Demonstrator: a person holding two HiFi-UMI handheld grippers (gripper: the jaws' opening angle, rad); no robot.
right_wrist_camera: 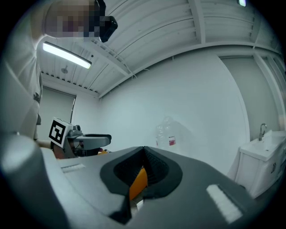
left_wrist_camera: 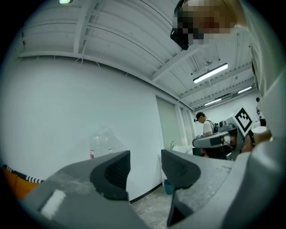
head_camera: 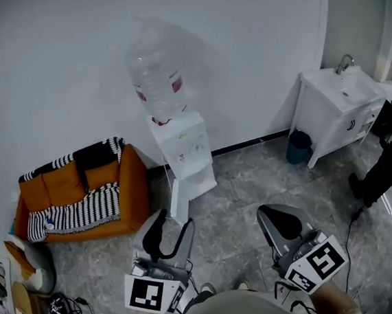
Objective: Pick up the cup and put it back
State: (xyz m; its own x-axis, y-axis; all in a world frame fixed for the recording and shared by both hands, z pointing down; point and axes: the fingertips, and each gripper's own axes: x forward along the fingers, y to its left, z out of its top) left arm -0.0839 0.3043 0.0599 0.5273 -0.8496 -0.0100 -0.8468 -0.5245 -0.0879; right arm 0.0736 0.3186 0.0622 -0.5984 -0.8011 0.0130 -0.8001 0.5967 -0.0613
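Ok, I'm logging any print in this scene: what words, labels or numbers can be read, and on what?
No text here can be read.
Water bottle: red label, print too blurred to read.
Left marker cube and right marker cube: black-and-white square patterns, no letters or numbers.

Holding the left claw point(left_wrist_camera: 145, 169) level, jaws standing apart on bare air. Facing a white wall point(left_wrist_camera: 67, 107), a clear water bottle point(left_wrist_camera: 100, 143) showing faintly at far left. Catching the right claw point(left_wrist_camera: 210, 140) near right, with a person point(left_wrist_camera: 207, 125) standing farther off beyond it.
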